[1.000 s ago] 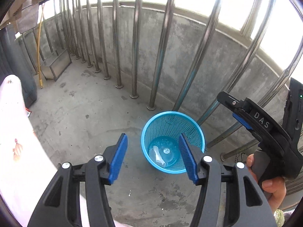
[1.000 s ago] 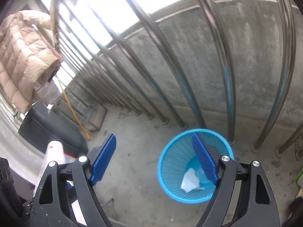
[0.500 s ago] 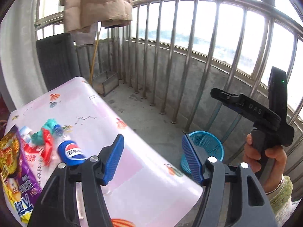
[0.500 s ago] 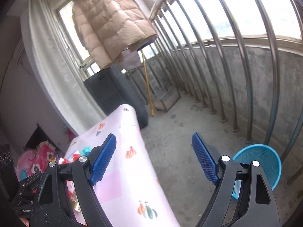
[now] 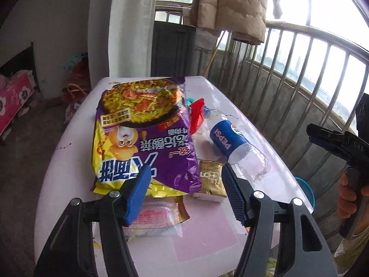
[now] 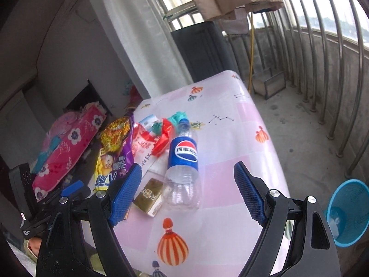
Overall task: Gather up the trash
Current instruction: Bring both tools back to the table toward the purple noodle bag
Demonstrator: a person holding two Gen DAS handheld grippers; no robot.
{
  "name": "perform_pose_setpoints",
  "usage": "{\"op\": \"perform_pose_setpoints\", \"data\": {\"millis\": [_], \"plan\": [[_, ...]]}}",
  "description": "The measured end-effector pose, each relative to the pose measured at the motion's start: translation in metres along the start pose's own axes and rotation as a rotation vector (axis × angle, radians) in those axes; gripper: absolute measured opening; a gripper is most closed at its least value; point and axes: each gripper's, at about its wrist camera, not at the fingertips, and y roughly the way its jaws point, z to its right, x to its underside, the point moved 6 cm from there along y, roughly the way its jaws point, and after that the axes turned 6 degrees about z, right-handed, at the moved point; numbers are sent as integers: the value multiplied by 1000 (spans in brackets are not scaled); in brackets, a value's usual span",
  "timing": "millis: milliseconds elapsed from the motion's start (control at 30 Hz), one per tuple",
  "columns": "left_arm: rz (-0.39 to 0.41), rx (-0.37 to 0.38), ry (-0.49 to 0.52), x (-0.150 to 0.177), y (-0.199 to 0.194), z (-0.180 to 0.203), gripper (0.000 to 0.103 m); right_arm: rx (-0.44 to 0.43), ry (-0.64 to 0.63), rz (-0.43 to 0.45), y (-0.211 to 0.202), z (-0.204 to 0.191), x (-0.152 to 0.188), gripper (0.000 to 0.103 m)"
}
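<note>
Trash lies on a table with a pink cloth (image 5: 207, 242) (image 6: 230, 138). It includes a purple and yellow noodle bag (image 5: 143, 133) (image 6: 115, 152), an empty Pepsi bottle (image 5: 230, 140) (image 6: 183, 159) on its side, a gold pack (image 5: 211, 177) (image 6: 148, 194), a red wrapper (image 5: 196, 115) (image 6: 161, 138) and a clear wrapper (image 5: 156, 217). My left gripper (image 5: 186, 173) hovers open above the near ends of the bag and the gold pack. My right gripper (image 6: 188, 168) hangs open and empty above the bottle's base. The blue mesh basket (image 6: 348, 210) (image 5: 305, 189) stands on the floor beyond the table's right end, with clear scraps inside.
Steel railing bars (image 6: 336, 73) and a low concrete wall run along the right. A beige padded coat (image 5: 230, 2) hangs over a dark cabinet (image 5: 173, 50). A metal box (image 6: 269, 83) sits on the floor. Pink flowered bedding (image 6: 66, 145) lies left of the table.
Both views have swung from looking down into the blue basket to looking over the table's trash. The basket now sits at the right edge. The left jaws stand slightly wider.
</note>
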Motion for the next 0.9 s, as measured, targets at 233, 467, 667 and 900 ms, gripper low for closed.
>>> {"op": "perform_pose_setpoints", "data": {"millis": [233, 467, 667, 900], "plan": [[-33, -53, -72, 22, -3, -43, 62, -62, -49, -94, 33, -54, 18, 78], [-65, -63, -105, 39, 5, -66, 62, -51, -67, -179, 58, -72, 37, 78], [-94, -66, -128, 50, 15, -79, 61, -21, -79, -236, 81, -78, 44, 75], [-117, -79, -138, 56, 23, -89, 61, -4, -100, -277, 104, -85, 51, 70]]}}
